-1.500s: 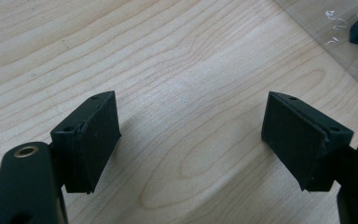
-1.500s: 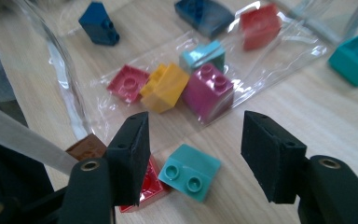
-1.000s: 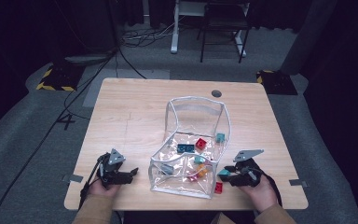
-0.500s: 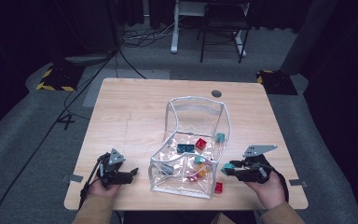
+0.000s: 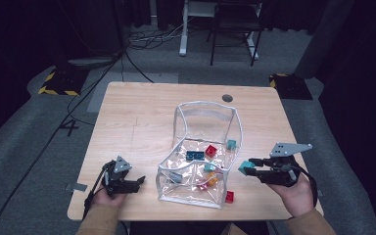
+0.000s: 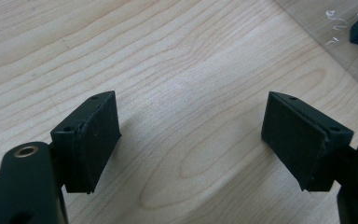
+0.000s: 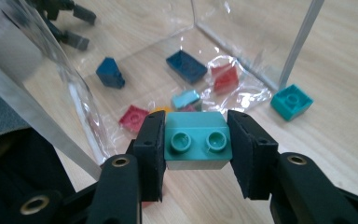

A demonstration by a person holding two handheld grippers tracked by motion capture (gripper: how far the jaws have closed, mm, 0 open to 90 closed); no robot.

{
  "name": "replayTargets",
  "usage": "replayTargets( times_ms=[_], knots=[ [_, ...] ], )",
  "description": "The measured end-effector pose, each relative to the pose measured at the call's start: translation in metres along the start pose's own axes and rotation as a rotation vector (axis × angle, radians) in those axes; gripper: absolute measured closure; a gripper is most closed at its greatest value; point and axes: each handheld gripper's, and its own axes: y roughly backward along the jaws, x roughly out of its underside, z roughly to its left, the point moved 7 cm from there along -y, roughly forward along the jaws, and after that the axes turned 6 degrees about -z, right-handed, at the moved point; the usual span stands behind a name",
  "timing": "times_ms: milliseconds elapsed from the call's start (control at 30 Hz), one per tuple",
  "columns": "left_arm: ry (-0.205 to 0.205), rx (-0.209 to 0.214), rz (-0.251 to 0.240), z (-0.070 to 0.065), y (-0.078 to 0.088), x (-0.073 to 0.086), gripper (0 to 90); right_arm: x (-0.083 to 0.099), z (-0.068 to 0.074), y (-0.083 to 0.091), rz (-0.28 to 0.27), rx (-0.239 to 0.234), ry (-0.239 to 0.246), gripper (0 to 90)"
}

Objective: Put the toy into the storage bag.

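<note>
Teal two-stud brick [image 7: 196,138] is gripped between the fingers [image 7: 149,149] of the right gripper [image 5: 255,168], lifted off the surface [image 5: 142,122] just beside the right wall of the clear plastic box [image 5: 205,147]. The jaws were closing on it during the last second and are now narrowed to the brick's width, pads pressed on both sides. Several bricks, blue, red, orange and teal, are already seen inside the box. Judged from this, the sorting is well along; a red brick [image 5: 229,196] by the front corner and a teal brick [image 5: 231,144] outside the right wall remain. The left gripper [image 5: 136,183] is held wide open, holding nothing, low over bare wood.
</note>
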Motion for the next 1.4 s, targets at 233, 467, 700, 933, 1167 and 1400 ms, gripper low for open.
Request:
replayTargets(
  times_ms=[233, 467, 700, 933, 1167, 1400],
  knots=[
    [0.000, 0.000, 0.000, 0.000, 0.000, 0.000, 19.4, -0.031, 0.001, 0.021, -0.067, 0.009, 0.020, 58.3],
    [0.000, 0.000, 0.000, 0.000, 0.000, 0.000, 19.4, -0.063, 0.001, 0.036, -0.137, 0.005, 0.040, 58.3],
    [0.000, 0.000, 0.000, 0.000, 0.000, 0.000, 19.4, -0.087, 0.004, 0.040, -0.184, 0.000, 0.060, 58.3],
    [0.000, 0.001, 0.000, 0.000, 0.000, 0.000, 19.3, -0.111, 0.011, 0.037, -0.197, -0.016, 0.102, 58.3],
    [-0.001, 0.001, 0.000, 0.000, 0.000, 0.000, 19.3, -0.130, 0.019, 0.025, -0.201, -0.039, 0.136, 58.3],
    [0.001, 0.004, 0.003, 0.000, 0.000, 0.000, 19.3, -0.144, 0.025, 0.003, -0.176, -0.065, 0.148, 58.3]
  ],
)
